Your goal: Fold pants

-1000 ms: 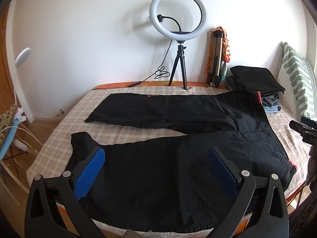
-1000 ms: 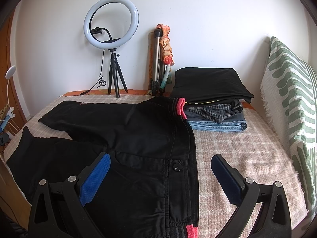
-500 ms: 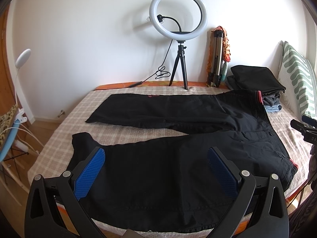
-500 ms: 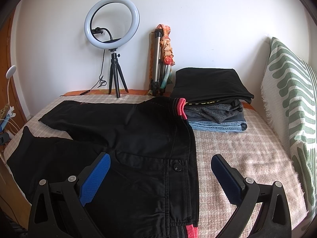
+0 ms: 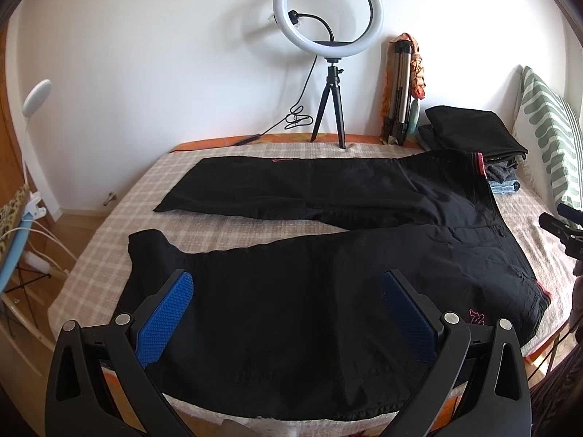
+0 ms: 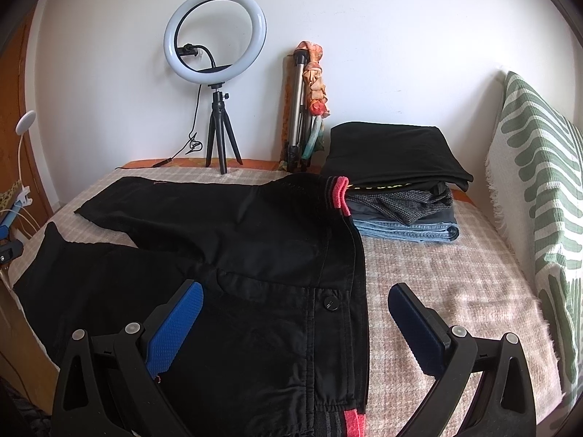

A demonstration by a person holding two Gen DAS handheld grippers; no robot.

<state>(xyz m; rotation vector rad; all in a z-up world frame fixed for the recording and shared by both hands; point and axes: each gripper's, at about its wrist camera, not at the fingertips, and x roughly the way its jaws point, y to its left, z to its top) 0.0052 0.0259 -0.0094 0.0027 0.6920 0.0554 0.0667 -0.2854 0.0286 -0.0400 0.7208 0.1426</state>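
Pants (image 5: 328, 255) are laid flat on the checked bedspread (image 5: 109, 233), legs toward 9 o'clock, waistband at 3. Almost nothing was changed vs 1 s ago. Left gripper (image 5: 288, 313) and right gripper (image 6: 295, 317) are held wide, empty; folding not yet begun.

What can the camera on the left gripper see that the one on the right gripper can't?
Only the left wrist view shows the near trouser leg's whole length down to its cuff, with the open left gripper above it, and the right gripper's tip at the edge.

Only the right wrist view shows the waistband button, the pink waistband trim up close, each layer of the folded clothes stack, and the open right gripper.

Both show the black pants spread on the checked bedspread, the ring light, the folded tripod and the green-patterned pillow.
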